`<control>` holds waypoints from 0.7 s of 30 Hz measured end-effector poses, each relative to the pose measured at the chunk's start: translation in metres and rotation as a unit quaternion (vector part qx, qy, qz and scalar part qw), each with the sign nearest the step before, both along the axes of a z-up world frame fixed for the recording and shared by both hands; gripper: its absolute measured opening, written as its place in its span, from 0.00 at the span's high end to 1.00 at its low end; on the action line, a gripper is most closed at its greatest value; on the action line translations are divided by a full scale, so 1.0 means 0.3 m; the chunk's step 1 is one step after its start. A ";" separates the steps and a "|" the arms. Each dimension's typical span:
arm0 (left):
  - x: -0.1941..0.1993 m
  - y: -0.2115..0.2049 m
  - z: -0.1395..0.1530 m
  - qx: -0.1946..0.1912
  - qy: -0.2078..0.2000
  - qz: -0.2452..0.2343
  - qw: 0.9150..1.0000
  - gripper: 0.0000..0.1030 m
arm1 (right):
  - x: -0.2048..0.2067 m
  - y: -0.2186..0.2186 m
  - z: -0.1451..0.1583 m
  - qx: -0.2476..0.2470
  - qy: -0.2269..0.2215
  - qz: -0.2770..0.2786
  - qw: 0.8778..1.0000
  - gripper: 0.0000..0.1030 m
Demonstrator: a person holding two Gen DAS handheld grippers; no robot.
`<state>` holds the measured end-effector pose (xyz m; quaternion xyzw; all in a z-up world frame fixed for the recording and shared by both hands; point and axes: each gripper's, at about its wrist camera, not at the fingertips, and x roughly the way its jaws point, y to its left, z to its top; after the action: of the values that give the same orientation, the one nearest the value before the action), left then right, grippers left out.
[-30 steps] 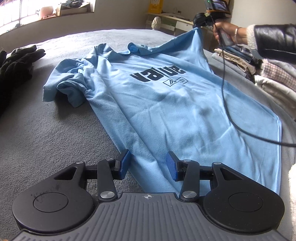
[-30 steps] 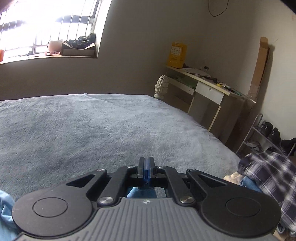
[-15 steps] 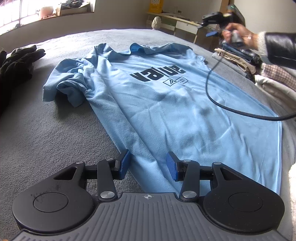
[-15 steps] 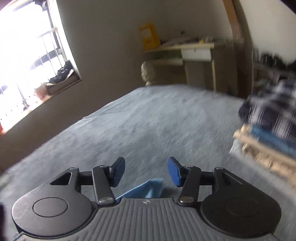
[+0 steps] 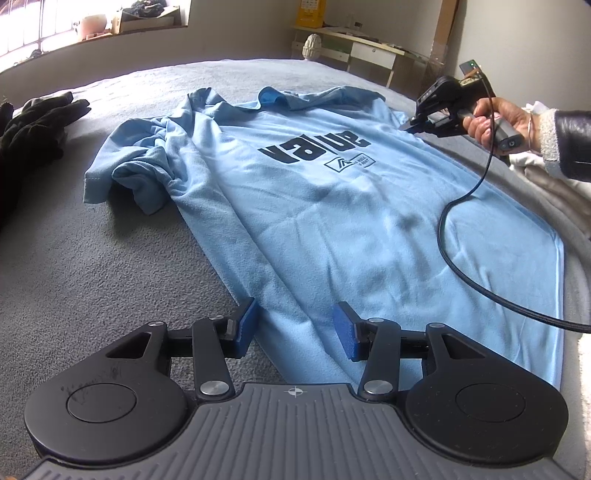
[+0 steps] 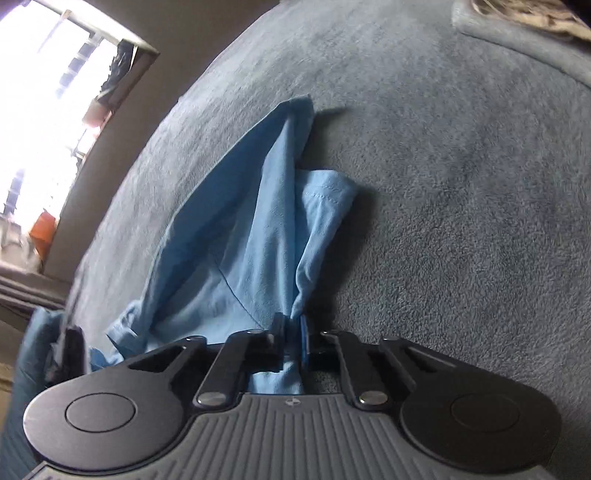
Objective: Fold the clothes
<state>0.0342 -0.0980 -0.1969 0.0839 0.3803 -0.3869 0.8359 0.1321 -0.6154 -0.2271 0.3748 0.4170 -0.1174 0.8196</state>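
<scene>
The left gripper [image 5: 293, 328] is held low centre, fingers [image 5: 245, 326] parted; the right gripper [image 6: 293, 332], fingers just closed, is pinched on cloth.

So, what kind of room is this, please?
Most likely a bedroom in a home. A light blue T-shirt lies spread on a grey blanket that seems to cover a bed, a small desk stands by the far wall, and a window sill holds household clutter.

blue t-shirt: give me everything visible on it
The light blue t-shirt lies printed side up on the grey bed cover, dark lettering across the chest, soft knit. Its left-hand sleeve is bunched. The right gripper is shut on the other sleeve; the left gripper stands open over the hem corner, pads not pressing it.
</scene>
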 end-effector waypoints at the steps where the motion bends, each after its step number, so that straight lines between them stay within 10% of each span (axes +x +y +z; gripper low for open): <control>1: -0.001 0.000 0.000 0.000 -0.001 0.000 1.000 0.56 | 0.004 0.019 0.026 -0.033 -0.008 0.005 0.999 0.97; 10: -0.005 -0.001 -0.001 0.003 -0.003 -0.001 1.000 0.55 | 0.093 0.040 0.087 -0.175 -0.015 0.024 0.984 0.97; 21: -0.006 -0.001 0.001 0.006 -0.005 -0.002 1.000 0.55 | -0.102 -0.119 0.116 -0.092 0.001 -0.051 0.994 0.54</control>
<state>0.0322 -0.0984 -0.1966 0.0917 0.3783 -0.3855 0.8366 0.1015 -0.6511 -0.1922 0.3188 0.3855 -0.1975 0.8431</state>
